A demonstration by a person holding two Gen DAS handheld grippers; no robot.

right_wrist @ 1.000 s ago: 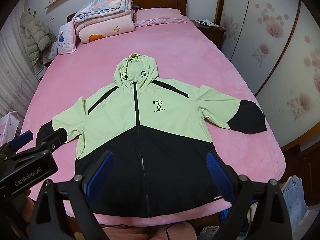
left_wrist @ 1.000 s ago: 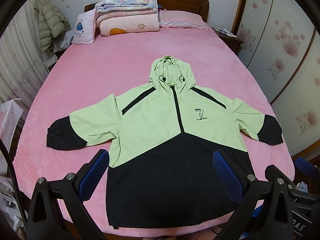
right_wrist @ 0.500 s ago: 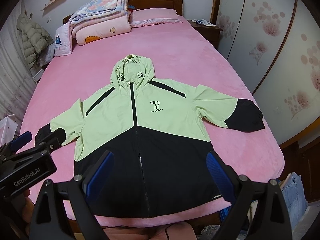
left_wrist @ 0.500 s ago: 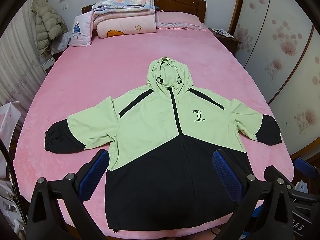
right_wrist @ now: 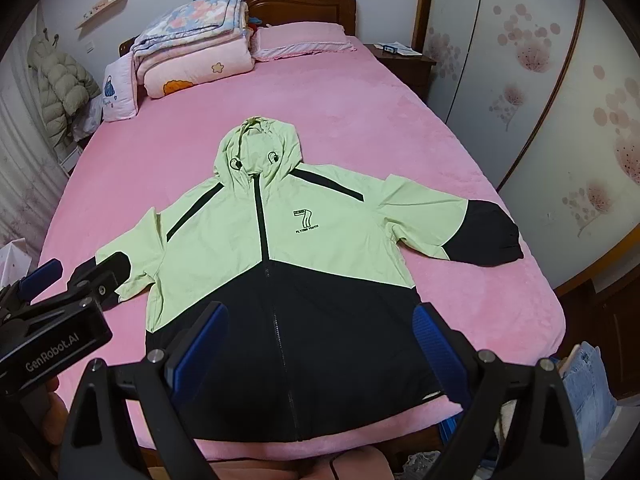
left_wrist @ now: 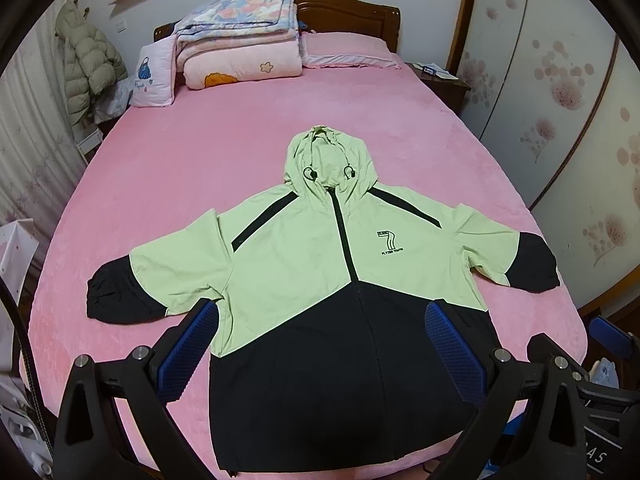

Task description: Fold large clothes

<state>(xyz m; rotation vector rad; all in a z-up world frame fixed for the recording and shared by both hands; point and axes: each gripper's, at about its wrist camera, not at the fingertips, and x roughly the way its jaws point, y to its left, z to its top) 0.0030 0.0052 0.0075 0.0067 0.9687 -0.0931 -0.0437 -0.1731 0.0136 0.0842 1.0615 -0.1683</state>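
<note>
A hooded jacket [left_wrist: 304, 264], light green above and black below, lies flat and zipped on the pink bed [left_wrist: 192, 168], hood pointing to the headboard and both sleeves spread sideways. In the right wrist view the same jacket [right_wrist: 248, 240] fills the middle. My left gripper [left_wrist: 320, 328] hovers open above the jacket's black hem, holding nothing. My right gripper [right_wrist: 320, 332] is also open over the hem, a little to the right. The left gripper's body [right_wrist: 52, 320] shows at the left edge of the right wrist view and hides part of the left sleeve cuff.
Folded quilts [left_wrist: 240, 48] and pillows [left_wrist: 348, 50] are stacked at the wooden headboard. A puffy coat [left_wrist: 90, 60] hangs at the far left. A nightstand [left_wrist: 440, 80] and wardrobe doors [left_wrist: 560, 100] stand on the right. Jeans [right_wrist: 588, 380] lie beside the bed's near right corner.
Both grippers have tilted and edged slightly forward over the bed, so the jacket sits a little lower in view. Both stay open and the jacket has not moved.
</note>
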